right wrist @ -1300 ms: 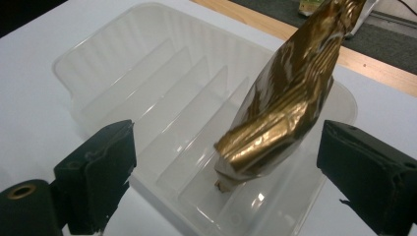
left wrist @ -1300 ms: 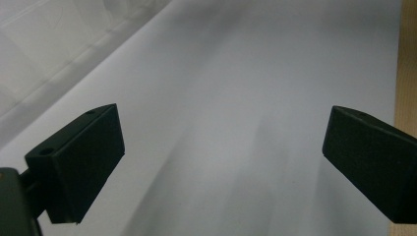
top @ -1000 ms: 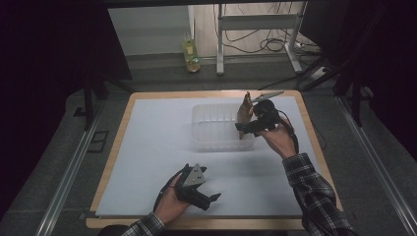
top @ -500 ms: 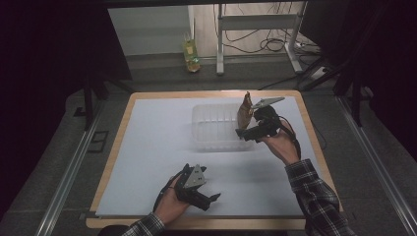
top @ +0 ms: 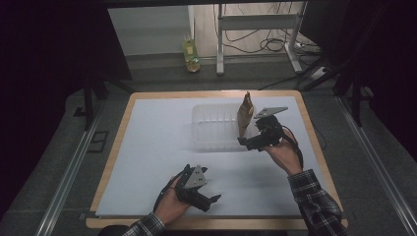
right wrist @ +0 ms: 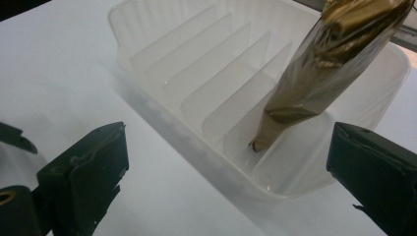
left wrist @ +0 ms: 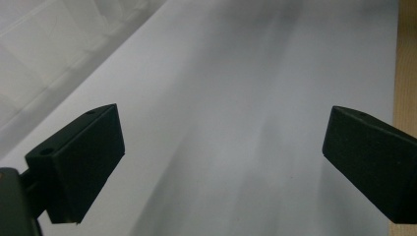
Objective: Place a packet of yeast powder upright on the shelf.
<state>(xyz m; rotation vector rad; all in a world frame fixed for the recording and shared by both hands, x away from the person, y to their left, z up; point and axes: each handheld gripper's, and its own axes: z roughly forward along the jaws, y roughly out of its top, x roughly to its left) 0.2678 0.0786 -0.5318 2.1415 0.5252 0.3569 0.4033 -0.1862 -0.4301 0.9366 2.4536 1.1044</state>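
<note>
Your right claw [right wrist: 226, 167] is released, jaws wide apart before the packet [right wrist: 319, 64]; the packet is gold-brown, glossy foil, standing tilted in the end slot of the clear rack [right wrist: 196, 93]; your left claw [left wrist: 221, 162] gapes over the counter [top: 157, 142].

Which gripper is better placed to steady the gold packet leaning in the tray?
Right. The right gripper sits open beside the divided tray, facing the gold packet. The left gripper is open near the table's front edge, far from it.
</note>
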